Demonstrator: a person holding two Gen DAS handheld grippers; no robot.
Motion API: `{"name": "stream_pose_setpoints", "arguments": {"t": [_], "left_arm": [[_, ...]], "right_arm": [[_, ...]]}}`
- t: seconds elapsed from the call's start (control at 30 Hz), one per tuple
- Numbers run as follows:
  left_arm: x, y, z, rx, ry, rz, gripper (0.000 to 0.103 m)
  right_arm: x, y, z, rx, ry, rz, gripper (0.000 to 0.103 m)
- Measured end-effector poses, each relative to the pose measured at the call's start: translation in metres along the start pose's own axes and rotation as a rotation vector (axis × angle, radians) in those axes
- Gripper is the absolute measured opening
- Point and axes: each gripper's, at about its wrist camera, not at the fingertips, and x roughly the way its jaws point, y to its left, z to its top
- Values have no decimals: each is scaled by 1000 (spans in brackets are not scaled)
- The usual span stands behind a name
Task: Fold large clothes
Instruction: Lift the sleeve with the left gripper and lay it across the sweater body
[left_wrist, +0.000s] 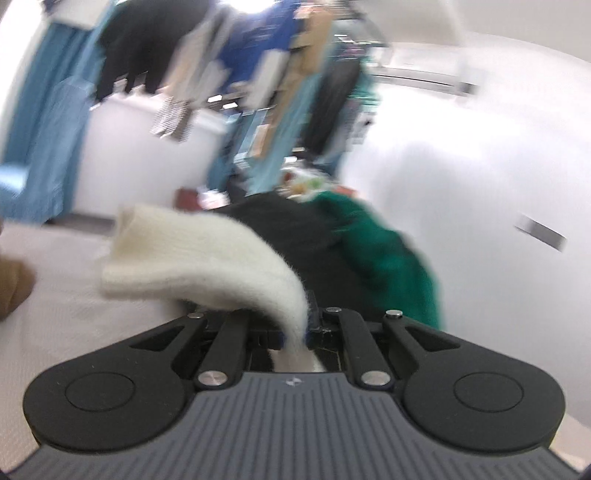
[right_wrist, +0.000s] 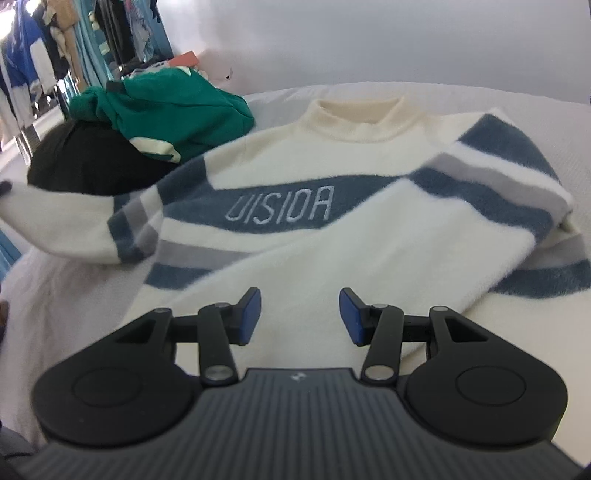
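The cream sweater (right_wrist: 332, 206), banded in blue and grey, lay face up on the white bed (right_wrist: 517, 96) with its collar at the far end and its hem toward the person, so its long axis ran straight away from the right tool (right_wrist: 300, 315). That tool hung just above the lower body of the sweater with its blue pads (right_wrist: 251, 314) set apart and nothing between them.

The left tool (left_wrist: 308, 325) was clamped together on the end of the sweater's left sleeve (left_wrist: 207, 258), a cream cuff that draped up and away from its jaws. From the right tool's view that sleeve (right_wrist: 74, 218) stood lifted off the bed at the sweater's left edge, just in front of a black garment (right_wrist: 85, 162) and a green one (right_wrist: 173, 107) heaped beside it.

The sleeve lay to the left of the body, so its path, as I judged it, ran rightward across the chest, over the lettered blue band (right_wrist: 280, 210). The left hand had the sleeve; the right sat nearer the hem and was free to pin the body.
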Motion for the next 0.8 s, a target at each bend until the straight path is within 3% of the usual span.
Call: {"name": "stream_pose_setpoints", "arguments": {"t": [0.2,0.37,0.6,0.8], "left_arm": [[-40,-102,4,177,-49,-196,10],[-79,-184,-27,261,-70,-336,10],[-109,-291,-107,462,-5,-534,10],[-101,-338,-200,589,153,-588,10]], "right_arm": [[-12,-19,5,44,-38,-23,49],[-33,-65,16,221,-102,-36,50],[-56,-127,17,390,-184,-56,52],[-57,-174,10,555,-219,-86,52]]}}
